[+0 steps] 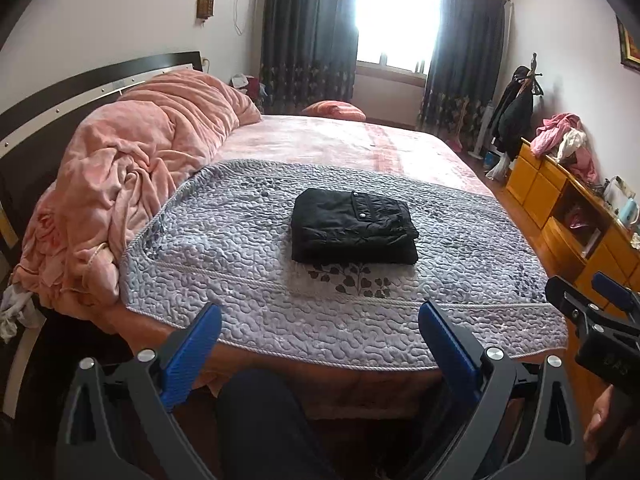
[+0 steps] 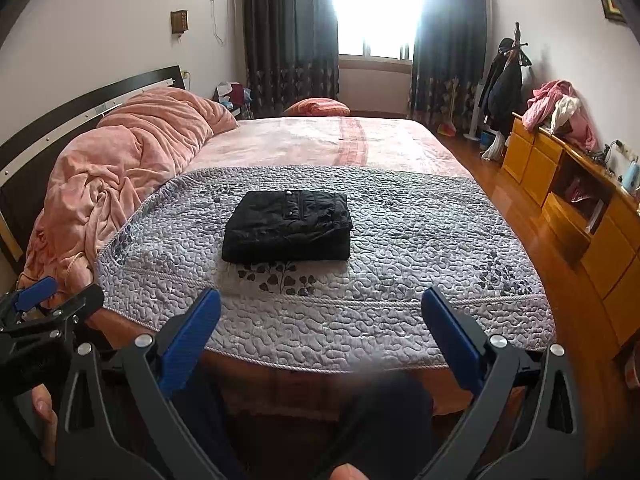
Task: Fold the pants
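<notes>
Black pants [image 1: 353, 227] lie folded into a compact stack in the middle of a grey quilted cover [image 1: 224, 248] on the bed; they also show in the right wrist view [image 2: 287, 226]. My left gripper [image 1: 320, 316] is open and empty, held back off the near edge of the bed. My right gripper [image 2: 320, 304] is open and empty too, level with it. Each gripper shows at the edge of the other's view: the right one [image 1: 596, 312] and the left one [image 2: 44, 304].
A crumpled pink blanket [image 1: 136, 168] is heaped on the left by the headboard. A pink sheet [image 1: 340, 140] covers the far half of the bed. A yellow wooden cabinet [image 1: 560, 208] with clothes on it lines the right wall. My legs are below the grippers.
</notes>
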`<move>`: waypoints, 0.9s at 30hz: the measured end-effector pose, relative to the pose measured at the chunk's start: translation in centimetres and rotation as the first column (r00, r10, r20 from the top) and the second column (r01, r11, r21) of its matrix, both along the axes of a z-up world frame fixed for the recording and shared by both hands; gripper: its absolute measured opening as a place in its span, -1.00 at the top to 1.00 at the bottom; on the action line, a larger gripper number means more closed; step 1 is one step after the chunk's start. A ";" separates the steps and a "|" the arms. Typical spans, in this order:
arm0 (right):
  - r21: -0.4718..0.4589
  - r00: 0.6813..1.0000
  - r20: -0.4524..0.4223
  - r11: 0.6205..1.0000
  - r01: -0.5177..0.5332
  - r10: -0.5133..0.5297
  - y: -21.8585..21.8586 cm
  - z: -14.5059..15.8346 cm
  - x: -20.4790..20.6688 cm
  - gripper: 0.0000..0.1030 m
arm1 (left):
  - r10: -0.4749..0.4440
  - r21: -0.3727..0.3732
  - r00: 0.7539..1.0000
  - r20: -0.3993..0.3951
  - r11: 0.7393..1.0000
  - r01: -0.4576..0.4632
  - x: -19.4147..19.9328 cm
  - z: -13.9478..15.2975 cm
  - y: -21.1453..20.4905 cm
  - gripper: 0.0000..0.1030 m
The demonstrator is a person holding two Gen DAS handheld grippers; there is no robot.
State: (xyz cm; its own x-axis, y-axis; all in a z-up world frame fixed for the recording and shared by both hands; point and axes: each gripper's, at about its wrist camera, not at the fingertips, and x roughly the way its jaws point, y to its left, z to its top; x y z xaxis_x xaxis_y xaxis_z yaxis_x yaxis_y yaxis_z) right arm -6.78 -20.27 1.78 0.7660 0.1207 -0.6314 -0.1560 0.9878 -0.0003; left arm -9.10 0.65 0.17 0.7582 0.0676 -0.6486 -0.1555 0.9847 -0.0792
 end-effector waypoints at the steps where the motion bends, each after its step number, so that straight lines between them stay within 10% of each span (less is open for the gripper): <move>1: 0.000 1.000 -0.001 1.000 0.001 -0.001 0.0 -0.1 0.1 -0.94 | 0.001 0.001 1.000 -0.001 1.000 -0.001 0.0 0.0 0.0 -0.92; 27: 0.001 1.000 -0.008 1.000 -0.014 0.014 0.2 -0.4 2.0 -0.94 | 0.036 0.004 0.999 0.029 0.999 -0.036 0.6 0.3 0.3 -0.92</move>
State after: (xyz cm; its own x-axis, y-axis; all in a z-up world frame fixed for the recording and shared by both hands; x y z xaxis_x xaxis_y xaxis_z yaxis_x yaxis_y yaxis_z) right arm -4.78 -20.10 1.38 0.7590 0.1318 -0.6376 -0.1693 0.9856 0.0022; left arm -8.46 1.00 0.51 0.7733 0.0983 -0.6263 -0.1890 0.9787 -0.0798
